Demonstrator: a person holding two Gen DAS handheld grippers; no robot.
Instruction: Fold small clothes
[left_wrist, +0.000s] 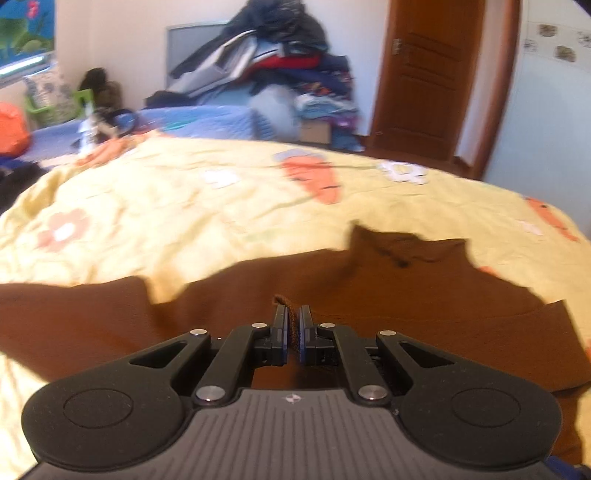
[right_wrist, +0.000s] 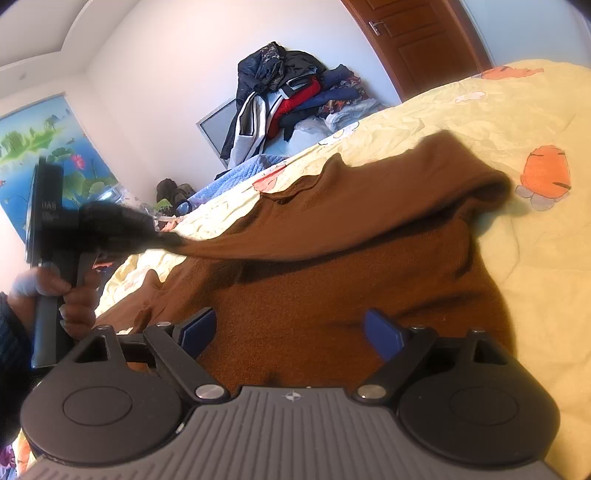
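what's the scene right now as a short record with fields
surface: yellow quilt with carrot and flower prints
garment: brown top spread on the quilt, one part lifted and pulled taut
left gripper: fingers shut on a pinch of the brown fabric
right gripper: fingers open above the garment, nothing between them
background: pile of clothes by the wall, wooden door
fold: not yet finished

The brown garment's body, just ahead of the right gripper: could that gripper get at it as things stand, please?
Probably yes: the right gripper is open over the brown garment, nothing between. The left gripper pinches a sleeve off to the side.
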